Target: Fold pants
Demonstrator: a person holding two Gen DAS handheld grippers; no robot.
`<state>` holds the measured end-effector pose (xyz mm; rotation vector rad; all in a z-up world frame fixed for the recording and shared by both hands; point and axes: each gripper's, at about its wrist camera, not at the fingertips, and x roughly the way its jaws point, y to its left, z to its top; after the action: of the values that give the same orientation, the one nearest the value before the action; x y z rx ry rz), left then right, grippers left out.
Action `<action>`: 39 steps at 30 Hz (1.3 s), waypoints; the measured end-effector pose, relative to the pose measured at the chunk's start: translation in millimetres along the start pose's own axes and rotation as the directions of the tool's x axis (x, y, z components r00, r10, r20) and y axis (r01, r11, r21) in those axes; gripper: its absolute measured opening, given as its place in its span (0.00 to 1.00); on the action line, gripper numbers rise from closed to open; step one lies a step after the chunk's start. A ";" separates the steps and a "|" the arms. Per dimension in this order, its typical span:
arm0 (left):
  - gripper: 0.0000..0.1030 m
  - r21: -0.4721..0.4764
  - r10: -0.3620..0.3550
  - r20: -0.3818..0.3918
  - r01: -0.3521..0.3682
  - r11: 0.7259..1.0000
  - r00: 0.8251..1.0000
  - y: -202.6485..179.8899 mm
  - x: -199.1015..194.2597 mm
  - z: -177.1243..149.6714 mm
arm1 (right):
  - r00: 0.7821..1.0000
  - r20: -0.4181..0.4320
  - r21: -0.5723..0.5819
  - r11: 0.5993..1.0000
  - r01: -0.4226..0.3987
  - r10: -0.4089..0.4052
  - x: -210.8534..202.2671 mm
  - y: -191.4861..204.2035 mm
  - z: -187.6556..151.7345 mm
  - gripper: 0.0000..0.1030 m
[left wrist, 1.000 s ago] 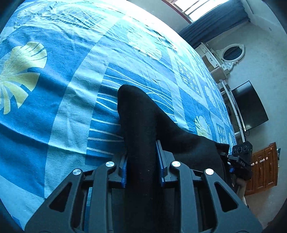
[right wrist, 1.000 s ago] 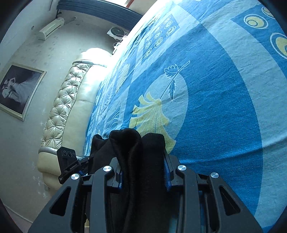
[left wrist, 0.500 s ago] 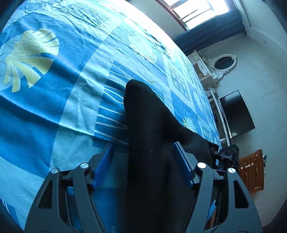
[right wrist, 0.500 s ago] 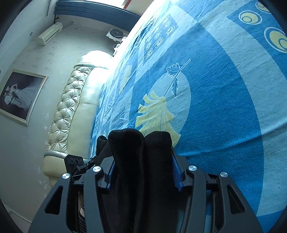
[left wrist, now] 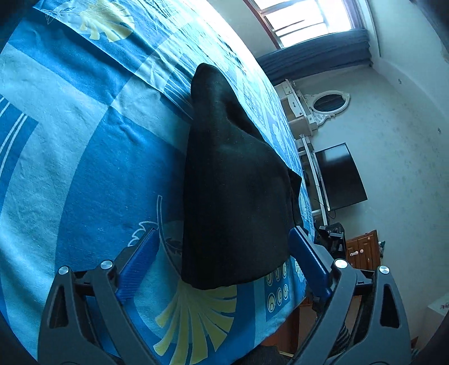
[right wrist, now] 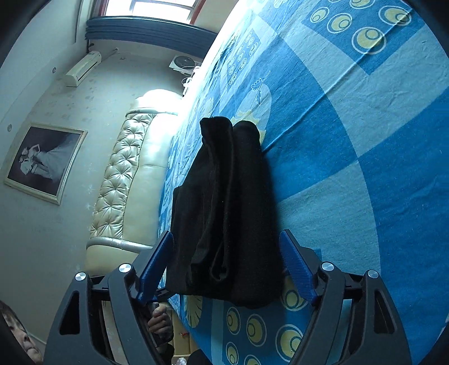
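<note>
Your black pants [left wrist: 235, 196] lie lengthwise straight ahead on the bed [left wrist: 84, 168], between both just-opened tools, left tool [left wrist: 224, 261] and right tool [right wrist: 227, 261], jaws apart, gripping nothing.

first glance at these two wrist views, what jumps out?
The black pants, lying folded in a dark bundle on the bright blue patterned bedsheet, near the bed's front edge. The left gripper and right gripper frame the bundle's near end from either side; their blue pads have just been opening and now stand clear of the cloth. Behind, a sunlit window glares in the left view, and a tufted headboard stands out in the right.
</note>
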<state>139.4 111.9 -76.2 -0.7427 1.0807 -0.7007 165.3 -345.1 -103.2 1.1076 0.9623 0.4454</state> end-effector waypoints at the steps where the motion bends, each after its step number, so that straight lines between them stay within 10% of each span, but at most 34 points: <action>1: 0.90 0.000 -0.008 -0.001 0.008 1.000 1.000 -0.4 2.2 -1.0 | 1.000 -0.004 -0.007 1.000 0.012 -0.012 1.7 0.8 -0.9 0.75; 16: 0.89 0.036 0.010 -0.023 -0.009 0.999 1.000 -8.9 27.7 -1.6 | 0.993 -0.048 -0.073 0.992 0.107 -0.111 40.4 19.5 -8.1 0.79; 19: 0.68 0.057 0.083 -0.023 -0.081 0.995 0.996 -9.8 31.9 -3.4 | 0.987 -0.055 -0.114 0.983 0.143 -0.150 47.2 25.7 -11.2 0.80; 26: 0.49 0.069 0.113 -0.013 -0.111 0.991 0.994 -5.8 31.8 -6.4 | 0.976 -0.064 -0.149 0.969 0.197 -0.208 50.8 24.0 -13.3 0.48; 39: 0.40 0.125 0.195 0.013 -0.195 0.973 0.981 -20.7 24.9 -9.8 | 0.988 -0.050 -0.111 0.984 0.137 -0.143 42.7 21.7 -16.0 0.40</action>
<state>135.1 78.3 -74.8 -0.5201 1.0826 -0.5942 178.2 -296.3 -103.7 0.9280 1.0479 0.4112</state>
